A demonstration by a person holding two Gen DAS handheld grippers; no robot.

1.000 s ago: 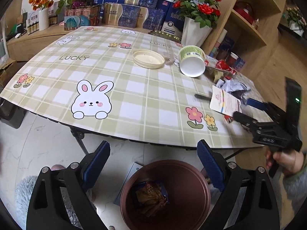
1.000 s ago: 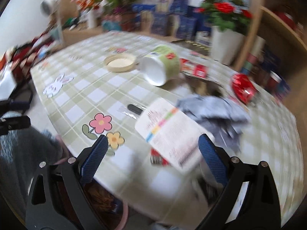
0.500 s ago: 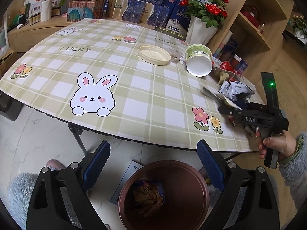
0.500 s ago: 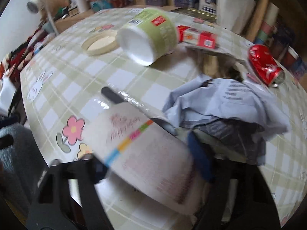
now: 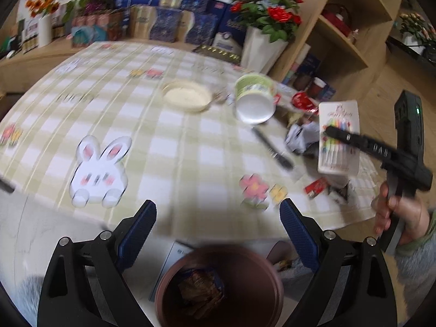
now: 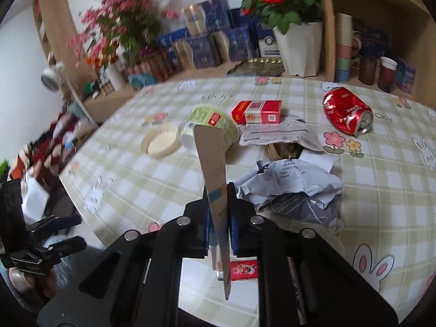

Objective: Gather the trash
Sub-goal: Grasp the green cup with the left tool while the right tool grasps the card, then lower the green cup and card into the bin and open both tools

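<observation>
My right gripper (image 6: 219,212) is shut on a flat candle package (image 6: 212,158) and holds it edge-on above the table; in the left wrist view the package (image 5: 338,139) hangs in that gripper (image 5: 331,133) over the table's right part. My left gripper (image 5: 218,226) is open and empty, above a brown trash bin (image 5: 220,286) on the floor with wrappers inside. On the table lie a tipped green cup (image 6: 215,125), a lid (image 6: 160,143), a red box (image 6: 257,111), a crushed red can (image 6: 347,111), crumpled paper (image 6: 294,188) and a black plastic knife (image 5: 272,150).
The table (image 5: 169,147) has a green checked cloth with bunnies. A white vase of red roses (image 5: 261,49) and blue boxes (image 5: 174,19) stand at the back. A wooden shelf (image 5: 340,41) is at the right. A small red wrapper (image 6: 244,269) lies near the front edge.
My right gripper has closed on the candle package and lifted it off the table, turned upright. My left gripper has moved a little closer to the table above the bin.
</observation>
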